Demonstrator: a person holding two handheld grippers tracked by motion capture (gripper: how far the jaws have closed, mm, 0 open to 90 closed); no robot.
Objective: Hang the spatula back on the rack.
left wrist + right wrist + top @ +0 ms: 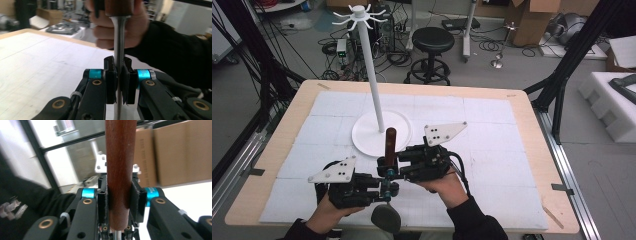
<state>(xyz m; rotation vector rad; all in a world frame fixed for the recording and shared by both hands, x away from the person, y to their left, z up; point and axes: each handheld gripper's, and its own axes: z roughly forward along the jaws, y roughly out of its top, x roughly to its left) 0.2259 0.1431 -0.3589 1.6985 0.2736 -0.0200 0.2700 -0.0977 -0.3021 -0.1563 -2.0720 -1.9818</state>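
Observation:
A utensil with a brown wooden handle (390, 141), a thin metal shaft (119, 37) and a dark rounded head (386, 218) stands upright over the table's front edge. My right gripper (384, 161) is shut on the wooden handle (120, 157), which sits between its jaws in the right gripper view (119, 200). Just below it, my left gripper (387, 187) is shut on the metal shaft, pinched between the pads in the left gripper view (119, 75). The hand (117, 27) that holds the right gripper is behind the shaft.
A white hook stand rises at the table's middle, with a round base (362, 135), a tall pole (372, 70) and a ring of hooks (359, 15) on top. White foam tiles (492, 125) cover the wooden table (532, 125). A black stool (432, 40) stands beyond it.

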